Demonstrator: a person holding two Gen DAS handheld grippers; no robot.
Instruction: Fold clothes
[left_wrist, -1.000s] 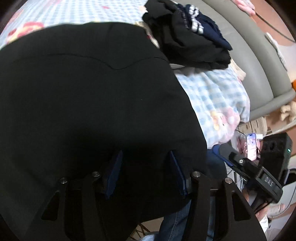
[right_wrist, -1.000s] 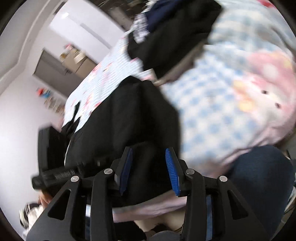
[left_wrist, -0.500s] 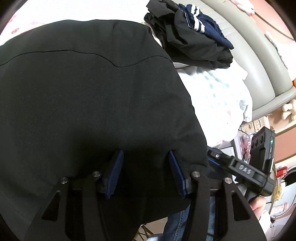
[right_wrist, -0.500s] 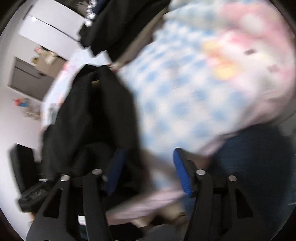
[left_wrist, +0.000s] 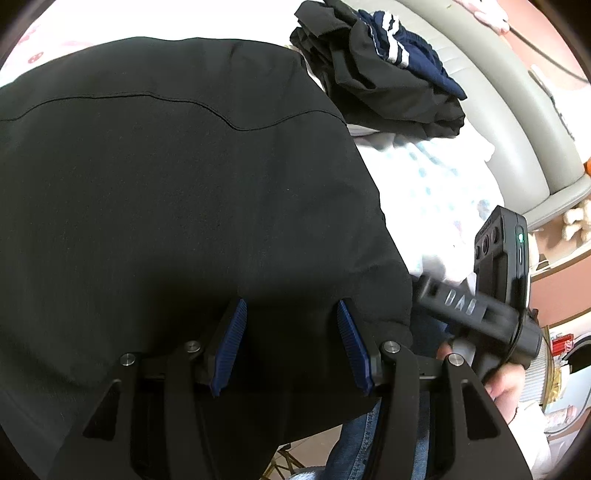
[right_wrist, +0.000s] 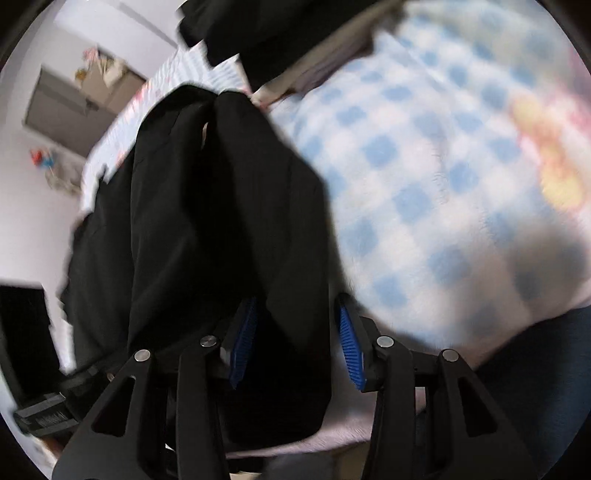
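The soft, limp black fabric garment likely drapes and slips, best pinched at its hem, where the left claw and right claw both gape apart.

- The garment lies spread on the bed, reaching over its near edge under my left tool.
- A heap of clothes sits on the bed, far right of it.
- My right tool is at the garment's near right corner, with cloth between its fingers.
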